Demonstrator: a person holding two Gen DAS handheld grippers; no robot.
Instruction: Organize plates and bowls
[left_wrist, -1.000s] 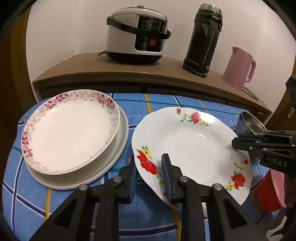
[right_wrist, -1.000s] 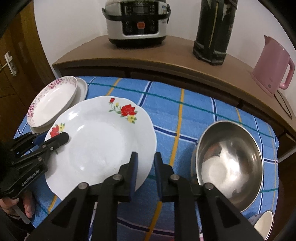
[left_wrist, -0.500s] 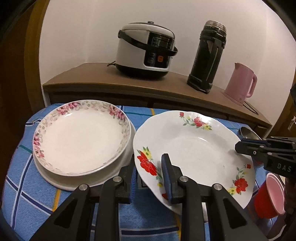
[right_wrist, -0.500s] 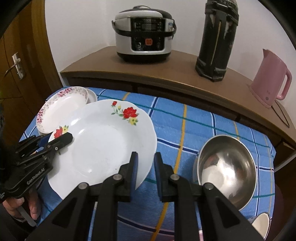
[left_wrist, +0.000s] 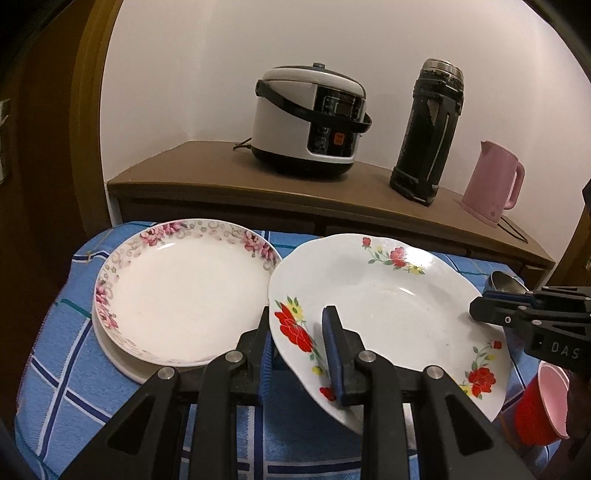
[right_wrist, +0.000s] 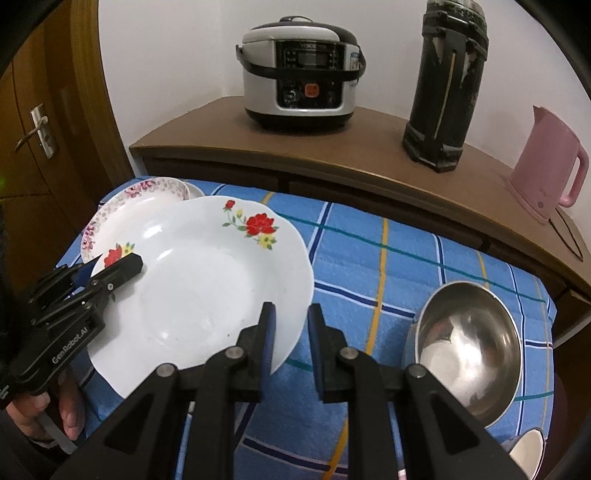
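Blue checked cloth (right_wrist: 369, 266) covers the table, and above it the red-flower plate (left_wrist: 388, 317) is held tilted, off the cloth. Its left rim sits between the two fingers of the left gripper (left_wrist: 297, 341), which is clenched on this rim beside a big red flower. Its opposite rim sits between the fingers of the right gripper (right_wrist: 290, 332), which grasps the plate too. Just to the left of the left claw, the pink-flower plate (left_wrist: 184, 291) rests on top of a plain white plate (left_wrist: 122, 363), and the held plate's edge comes very near to this pile. To the right of the right claw, a steel bowl (right_wrist: 467, 345) stands on the cloth, well apart from the plate. A red cup (left_wrist: 541, 410) shows low at the right edge of the left view. Behind the table, a wooden sideboard (right_wrist: 369, 140) carries a rice cooker (right_wrist: 301, 88), a black thermos (right_wrist: 448, 85) and a pink kettle (right_wrist: 546, 166).
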